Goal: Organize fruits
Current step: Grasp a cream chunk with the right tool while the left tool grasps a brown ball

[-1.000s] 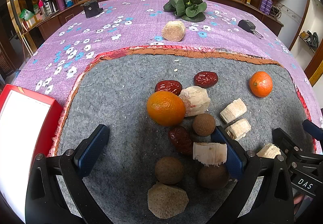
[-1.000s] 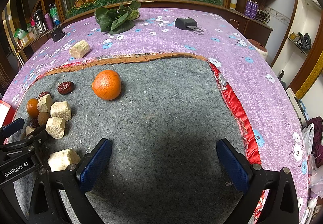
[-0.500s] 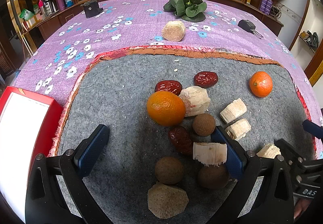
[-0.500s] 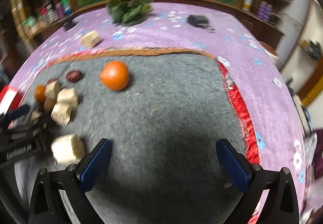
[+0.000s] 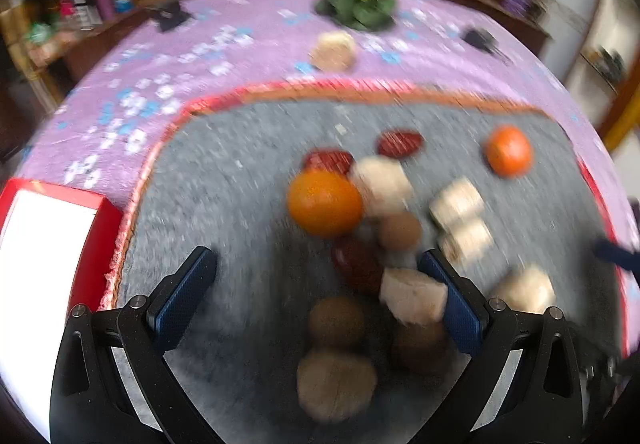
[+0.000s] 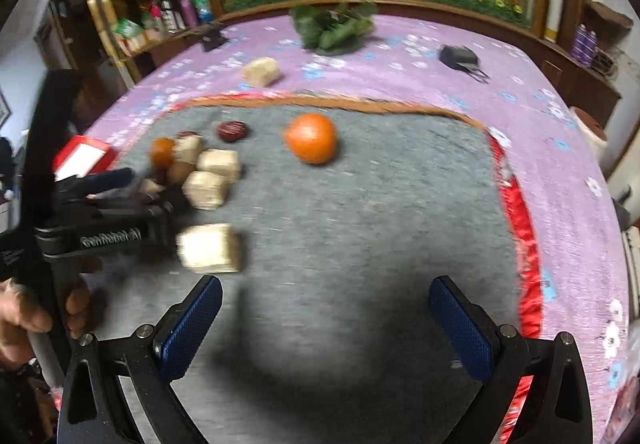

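Fruits lie on a grey felt mat (image 5: 240, 204). In the blurred left wrist view a large orange (image 5: 325, 202) sits among red dates (image 5: 356, 262), pale cut chunks (image 5: 412, 296) and brown round fruits (image 5: 336, 320). A second orange (image 5: 509, 151) lies far right. My left gripper (image 5: 320, 296) is open and empty above the near pile. My right gripper (image 6: 326, 324) is open and empty over bare mat. In the right wrist view a pale chunk (image 6: 210, 248) lies just ahead of its left finger, the orange (image 6: 311, 138) farther off, and the left gripper body (image 6: 104, 220) at left.
A red box with a white top (image 5: 48, 244) sits at the mat's left edge. On the purple flowered cloth (image 6: 560, 148) lie a lone pale chunk (image 6: 262, 71), green leaves (image 6: 332, 29) and a black device (image 6: 460, 56). The mat has a red-orange border (image 6: 516, 212).
The right gripper has swung left and pulled back, so the fruit pile and left gripper now show larger. The left view has shifted slightly and blurred. Both grippers stay open.
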The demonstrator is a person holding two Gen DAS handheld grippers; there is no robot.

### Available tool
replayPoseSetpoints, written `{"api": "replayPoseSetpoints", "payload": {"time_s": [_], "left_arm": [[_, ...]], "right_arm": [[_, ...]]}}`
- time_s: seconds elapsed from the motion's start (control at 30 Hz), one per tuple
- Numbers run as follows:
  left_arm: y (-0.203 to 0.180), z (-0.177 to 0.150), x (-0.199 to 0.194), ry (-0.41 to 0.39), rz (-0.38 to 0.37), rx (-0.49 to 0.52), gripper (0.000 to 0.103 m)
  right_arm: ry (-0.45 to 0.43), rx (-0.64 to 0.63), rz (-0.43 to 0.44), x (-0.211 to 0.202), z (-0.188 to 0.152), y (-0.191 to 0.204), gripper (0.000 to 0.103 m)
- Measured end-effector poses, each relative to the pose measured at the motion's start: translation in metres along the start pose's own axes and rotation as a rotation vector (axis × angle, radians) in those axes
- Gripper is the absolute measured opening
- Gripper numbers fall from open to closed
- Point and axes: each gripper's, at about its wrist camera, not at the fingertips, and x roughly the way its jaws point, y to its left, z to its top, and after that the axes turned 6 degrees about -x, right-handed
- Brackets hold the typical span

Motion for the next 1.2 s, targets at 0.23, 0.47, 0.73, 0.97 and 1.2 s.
{"api": "replayPoseSetpoints", "payload": {"time_s": [0.23,0.47,0.73,0.97,1.2], "left_arm": [[0.038,-0.033,-0.056,-0.063,-0.014,-0.021,0.103],[0.046,-0.053,-0.080,-0.095,-0.015,0.073,0.103],[0.023,-0.051,-0.073,-0.081,-0.077,0.141,0.093],[0.005,-0.046,-0.048,-0.019,-0.087,0.174,0.049],[-0.001,-0.047,-0.039,-0.004,-0.123,0.179,0.040]], "right_arm": [[-0.010,-0.074,0.021,0.000,0.016,0.038,0.102],[0.046,-0.104,-0.033,0.027,0.018,0.061,0.076],[-0.030,-0.030,0.058,0.020,0.015,0.044,0.031],[-0.079,0.069,0.181,0.015,0.011,0.025,0.027],[-0.106,0.100,0.186,0.012,0.013,0.021,0.027]]}}
